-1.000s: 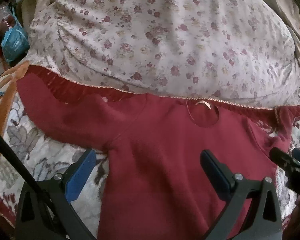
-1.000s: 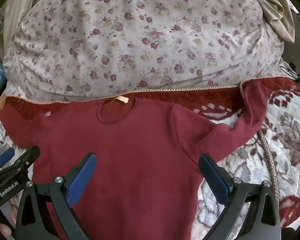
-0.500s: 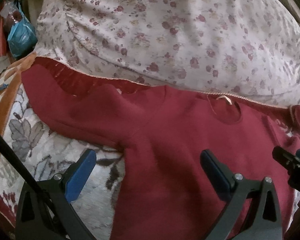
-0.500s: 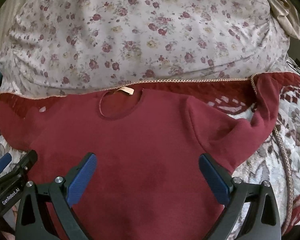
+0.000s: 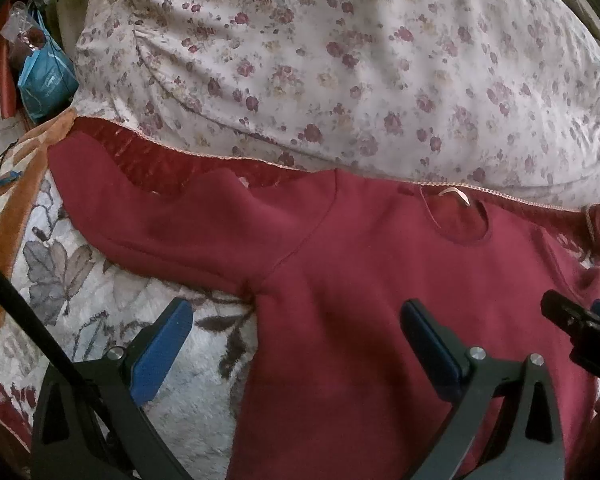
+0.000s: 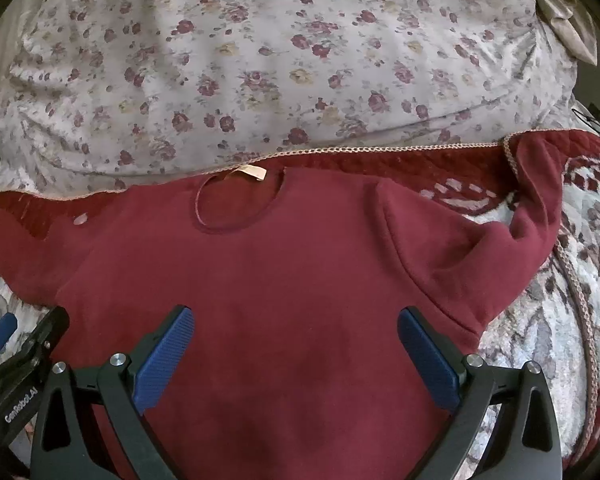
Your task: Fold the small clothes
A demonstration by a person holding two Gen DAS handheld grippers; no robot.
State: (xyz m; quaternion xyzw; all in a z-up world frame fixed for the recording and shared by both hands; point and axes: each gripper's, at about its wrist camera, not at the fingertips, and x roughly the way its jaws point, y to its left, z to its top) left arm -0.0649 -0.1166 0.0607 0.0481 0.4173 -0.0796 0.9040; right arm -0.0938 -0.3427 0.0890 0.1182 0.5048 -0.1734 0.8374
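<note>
A dark red long-sleeved sweatshirt (image 5: 380,280) lies flat on the bed, neck hole and tan label toward the pillow; it also shows in the right wrist view (image 6: 280,280). Its left sleeve (image 5: 148,216) stretches out to the left, its right sleeve (image 6: 512,232) bends up at the right. My left gripper (image 5: 296,340) is open and empty above the left armpit, one finger over the quilt, one over the body. My right gripper (image 6: 296,344) is open and empty above the chest. Each gripper's tip shows at the other view's edge.
A large floral pillow (image 5: 360,60) fills the back, also in the right wrist view (image 6: 260,60). The bed has a floral quilt (image 5: 80,300) with a red border and braided trim (image 6: 380,150). A blue bag (image 5: 46,82) and an orange cloth (image 5: 12,208) lie at the far left.
My left gripper has shifted left, toward the left sleeve and armpit. My right gripper has moved forward and lower over the chest. Both stay open. The sweatshirt has not moved.
</note>
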